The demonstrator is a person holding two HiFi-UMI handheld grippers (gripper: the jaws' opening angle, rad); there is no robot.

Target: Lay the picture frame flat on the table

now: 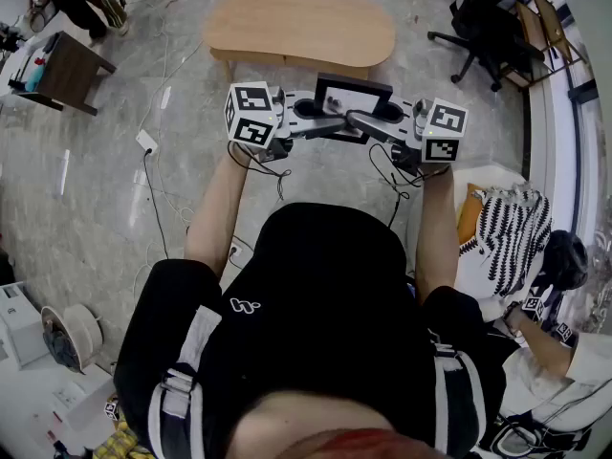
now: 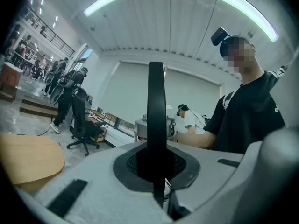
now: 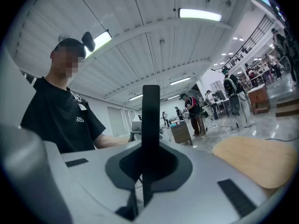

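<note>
A black picture frame is held upright in the air between both grippers, short of the light wooden table. My left gripper is shut on the frame's left part, and my right gripper is shut on its right part. In the left gripper view the frame shows edge-on as a black vertical strip clamped in the gripper. The right gripper view shows the same: the frame's edge rises from the shut gripper. The table lies to that view's right.
The floor is grey stone with cables and a power strip. A black office chair stands at the back right, a small dark side table at the left. A striped cloth lies at the right. Other people stand farther off.
</note>
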